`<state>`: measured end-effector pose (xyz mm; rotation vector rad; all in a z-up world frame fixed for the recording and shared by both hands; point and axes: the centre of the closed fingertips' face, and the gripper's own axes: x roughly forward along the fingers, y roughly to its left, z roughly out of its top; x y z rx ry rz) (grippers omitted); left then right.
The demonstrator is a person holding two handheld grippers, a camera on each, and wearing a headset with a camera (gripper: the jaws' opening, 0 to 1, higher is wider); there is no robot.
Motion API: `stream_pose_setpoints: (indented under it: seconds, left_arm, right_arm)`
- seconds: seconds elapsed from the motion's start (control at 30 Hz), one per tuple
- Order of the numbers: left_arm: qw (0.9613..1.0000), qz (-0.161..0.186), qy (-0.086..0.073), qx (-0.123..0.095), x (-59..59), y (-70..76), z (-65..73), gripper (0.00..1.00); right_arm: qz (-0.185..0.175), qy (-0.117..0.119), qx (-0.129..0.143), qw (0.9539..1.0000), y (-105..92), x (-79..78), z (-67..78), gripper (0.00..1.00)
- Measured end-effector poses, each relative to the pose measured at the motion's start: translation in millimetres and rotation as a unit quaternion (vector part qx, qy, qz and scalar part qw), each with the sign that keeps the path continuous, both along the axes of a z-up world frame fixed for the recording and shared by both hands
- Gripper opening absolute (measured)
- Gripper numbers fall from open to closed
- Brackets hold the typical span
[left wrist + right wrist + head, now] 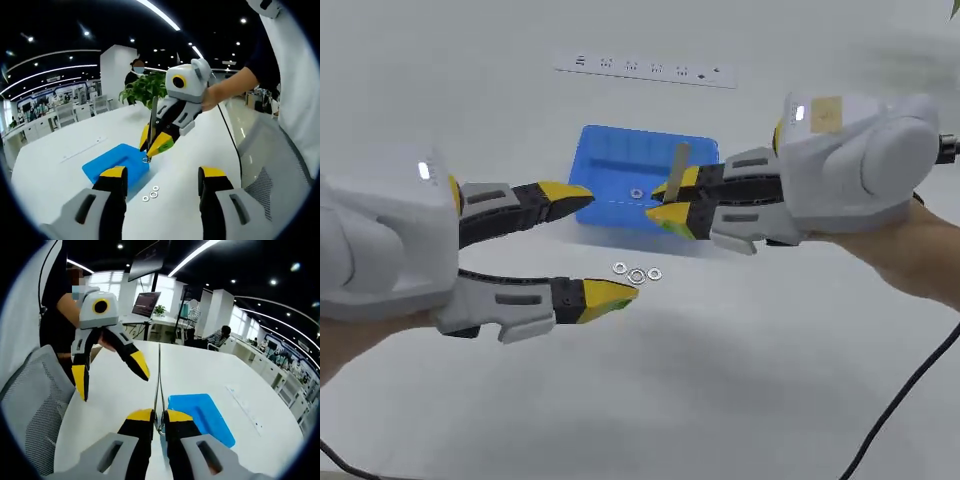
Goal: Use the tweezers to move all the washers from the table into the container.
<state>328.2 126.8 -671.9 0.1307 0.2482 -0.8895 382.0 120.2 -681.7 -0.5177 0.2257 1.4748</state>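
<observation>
While right claw (666,205) pinches tweezers (680,160) over container (610,150), left claw (605,243) gapes empty, washers (637,272) near its lower tip.

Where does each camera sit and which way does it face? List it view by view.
Head view: on the headset, looking down at the table; left gripper, right gripper and forearms show.
Left gripper view: along the open left gripper toward the right gripper holding tweezers.
Right gripper view: along its shut jaws toward the left gripper.
Shared: the blue container appears in all three.
</observation>
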Motion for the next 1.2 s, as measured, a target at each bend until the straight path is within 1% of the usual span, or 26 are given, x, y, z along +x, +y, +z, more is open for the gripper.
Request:
stream_pose_setpoints:
  seconds: [0.03, 0.07, 0.17, 0.2, 0.27, 0.33, 0.4, 0.47, 0.53, 0.57, 0.63, 0.7, 0.73, 0.8, 0.87, 0.93, 1.1, 1.2]
  left_arm:
    - [1.0, 0.003, -0.002, -0.002, 0.4, 1.6, 1.2, 0.65]
    - [1.0, 0.002, -0.003, 0.001, 0.2, 3.6, 1.2, 0.67]
    - [1.0, 0.001, -0.004, 0.006, -1.7, 5.3, -0.2, 0.68]
    - [1.0, 0.001, -0.001, 0.006, -2.9, 6.1, -1.4, 0.7]
    - [1.0, 0.001, 0.002, 0.007, -4.3, 6.9, -3.2, 0.74]
    - [0.9999, 0.0, 0.006, 0.01, -6.1, 7.9, -5.5, 0.76]
    - [0.9999, 0.001, 0.009, 0.013, -7.8, 8.8, -7.2, 0.8]
    - [0.9998, 0.002, 0.013, 0.016, -9.2, 10.4, -9.2, 0.84]
    - [0.9997, 0.006, 0.015, 0.02, -10.1, 12.5, -10.0, 0.89]
    - [0.9996, 0.01, 0.016, 0.022, -10.3, 14.2, -10.6, 0.93]
    - [0.9994, 0.012, 0.018, 0.027, -11.3, 17.0, -11.3, 0.96]
    - [0.9993, 0.016, 0.019, 0.028, -11.9, 21.0, -11.1, 0.98]
    - [0.9992, 0.019, 0.022, 0.027, -12.0, 23.2, -11.2, 1.0]
    - [0.9991, 0.023, 0.025, 0.025, -12.1, 25.8, -11.5, 0.99]
    - [0.9989, 0.027, 0.027, 0.027, -11.7, 28.1, -12.9, 0.99]
    - [0.9988, 0.029, 0.03, 0.027, -11.4, 29.1, -14.2, 0.99]
    - [0.9984, 0.031, 0.032, 0.034, -10.5, 29.0, -16.7, 0.99]
    - [0.9983, 0.032, 0.035, 0.033, -10.4, 28.6, -17.6, 0.99]
  right_arm:
    - [-0.003, 0.0, 0.005, 1.0, 0.3, 4.2, 4.7, 0.09]
    - [-0.004, 0.0, 0.008, 1.0, 0.4, 6.5, 7.0, 0.09]
    - [-0.011, 0.001, 0.015, 0.9998, 1.1, 16.0, 12.1, 0.09]
    - [-0.012, 0.002, 0.015, 0.9998, 1.4, 18.5, 12.4, 0.09]
    - [-0.014, -0.004, 0.009, 0.9999, 2.8, 26.2, 10.6, 0.09]
    - [-0.014, -0.002, 0.009, 0.9999, 5.2, 34.0, 9.3, 0.09]
    - [-0.018, 0.003, 0.014, 0.9997, 8.7, 43.5, 8.2, 0.09]
    - [-0.023, 0.012, 0.026, 0.9993, 13.2, 53.5, 6.0, 0.09]
    - [-0.034, 0.024, 0.029, 0.9987, 16.7, 65.1, -1.6, 0.09]
    - [-0.037, 0.024, 0.026, 0.9987, 18.7, 71.0, -8.5, 0.09]
    - [-0.046, 0.032, 0.015, 0.9983, 19.8, 79.0, -21.3, 0.09]
    - [-0.048, 0.038, 0.004, 0.9981, 22.3, 84.0, -34.6, 0.09]
    - [-0.049, 0.041, 0.0, 0.998, 23.3, 85.4, -39.1, 0.09]
    - [-0.048, 0.043, -0.009, 0.9978, 25.9, 87.1, -48.6, 0.09]
    - [-0.046, 0.047, -0.015, 0.9977, 28.6, 87.4, -54.8, 0.1]
    - [-0.045, 0.044, -0.025, 0.9977, 30.2, 88.1, -61.6, 0.1]
    - [-0.04, 0.051, -0.032, 0.9974, 33.5, 88.6, -71.3, 0.1]
    - [-0.036, 0.051, -0.036, 0.9974, 34.6, 88.6, -75.4, 0.1]
